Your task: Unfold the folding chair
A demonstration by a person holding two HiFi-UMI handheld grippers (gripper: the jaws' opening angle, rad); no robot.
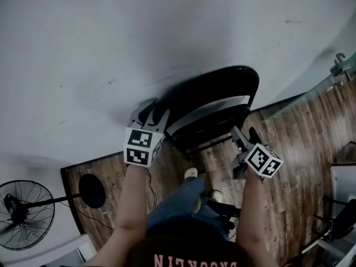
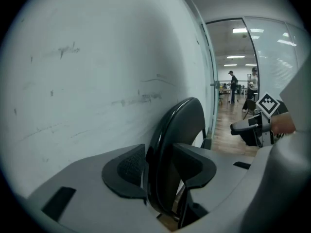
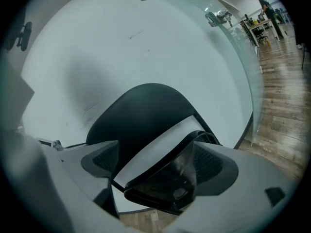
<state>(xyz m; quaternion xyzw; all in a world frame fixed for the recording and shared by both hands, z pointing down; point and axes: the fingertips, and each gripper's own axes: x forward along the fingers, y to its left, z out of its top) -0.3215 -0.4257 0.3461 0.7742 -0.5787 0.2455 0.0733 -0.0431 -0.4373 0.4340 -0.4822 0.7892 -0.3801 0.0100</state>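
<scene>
A black folding chair stands on a wooden floor with its curved backrest close against a white wall. The seat is tilted steeply up towards the backrest, with a pale strip of wall showing between the two.

The left gripper is at the backrest's left edge. In the left gripper view its jaws are closed onto that edge: the glossy black backrest stands edge-on between the two pads, and both press against it.

The right gripper is at the seat's right side. In the right gripper view its jaws stand wide apart with the seat's front rim lying between them. The right pad sits against the rim, and the left pad is clear of it, so the rim is not clamped.

Each gripper carries a white cube with black square markers, the left cube and the right cube. A bare forearm runs back from the left cube. Below the chair are the person's blue trouser leg and a pale shoe.

A black fan stands at the lower left. A glass partition meets the wall at the right. Two people stand far off down the room.
</scene>
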